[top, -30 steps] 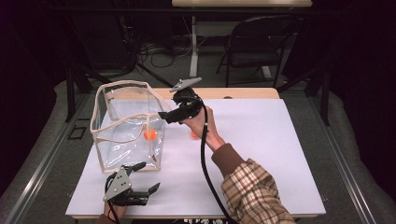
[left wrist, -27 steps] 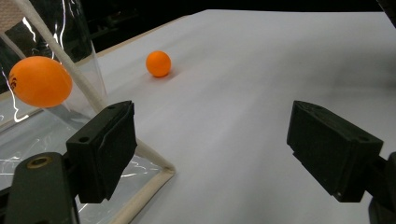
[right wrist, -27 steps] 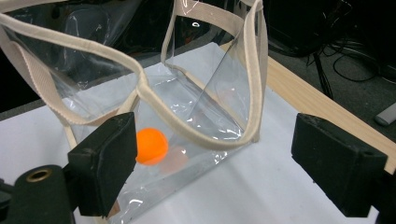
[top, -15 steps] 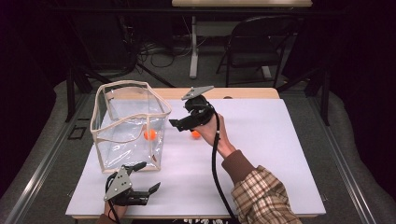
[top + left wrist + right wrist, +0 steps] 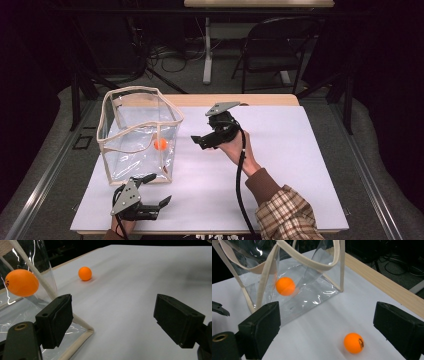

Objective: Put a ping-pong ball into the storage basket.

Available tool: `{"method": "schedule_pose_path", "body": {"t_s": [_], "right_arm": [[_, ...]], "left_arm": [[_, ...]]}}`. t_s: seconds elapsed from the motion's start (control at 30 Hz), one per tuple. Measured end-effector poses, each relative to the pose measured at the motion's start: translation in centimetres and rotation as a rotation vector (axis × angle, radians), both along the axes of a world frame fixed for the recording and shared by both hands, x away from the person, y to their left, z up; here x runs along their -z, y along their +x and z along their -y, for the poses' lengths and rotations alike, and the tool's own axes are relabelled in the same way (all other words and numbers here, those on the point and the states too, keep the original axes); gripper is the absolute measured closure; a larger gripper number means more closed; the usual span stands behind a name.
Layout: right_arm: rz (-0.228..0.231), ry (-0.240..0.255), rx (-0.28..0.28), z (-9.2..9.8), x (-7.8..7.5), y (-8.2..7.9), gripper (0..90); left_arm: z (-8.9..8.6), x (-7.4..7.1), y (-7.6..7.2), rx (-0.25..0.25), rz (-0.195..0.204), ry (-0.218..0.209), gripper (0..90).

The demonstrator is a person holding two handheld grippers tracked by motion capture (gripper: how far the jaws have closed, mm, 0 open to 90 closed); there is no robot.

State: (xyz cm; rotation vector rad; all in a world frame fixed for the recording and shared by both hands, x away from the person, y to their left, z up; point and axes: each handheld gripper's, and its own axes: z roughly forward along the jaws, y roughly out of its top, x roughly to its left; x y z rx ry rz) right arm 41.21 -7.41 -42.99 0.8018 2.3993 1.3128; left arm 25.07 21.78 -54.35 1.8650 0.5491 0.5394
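- I have the right gripper (image 5: pixel 196 141) hanging over the middle of the white table (image 5: pixel 300 165), just beside the clear bag (image 5: pixel 137 135), with its jaws pointing toward the bag.
- Its jaws have just been opening; in the right gripper view they stand wide apart with nothing pressed between the pads.
- In that same view an orange ball (image 5: pixel 353 342) lies loose on the table between and below the two jaws, touching neither; I can make out dark print on its side.
- A second orange ball (image 5: pixel 285 286) sits inside the clear bag (image 5: pixel 294 290), seen through the plastic wall near the bottom; from above it shows at the bag's right side (image 5: pixel 160 144).
- The bag stands upright on the left part of the table, its mouth open and its cream-coloured trim and handles (image 5: pixel 312 261) draped across the top.
- My left gripper (image 5: pixel 159 200) rests low at the near edge of the table, just in front of the bag's near corner.
- Its jaws are also spread wide and empty; the left gripper view shows the bag's corner (image 5: pixel 82 336) by one jaw and the loose ball (image 5: pixel 85 273) farther off on the table.
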Motion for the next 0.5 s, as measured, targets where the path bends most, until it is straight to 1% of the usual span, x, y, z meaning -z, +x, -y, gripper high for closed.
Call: {"method": "schedule_pose_path", "body": {"t_s": [0.2, 0.5], "right_arm": [[0.006, -0.010, 0.004, 1.0, 0.8, -0.8, 5.9], [-0.004, -0.018, 0.022, 2.2, 2.0, -1.4, 5.0]], "left_arm": [[0.0, 0.0, -0.1, -0.003, 0.001, 0.002, 15.9], [0.0, 0.0, -0.1, -0.002, 0.003, 0.004, 15.9]]}}
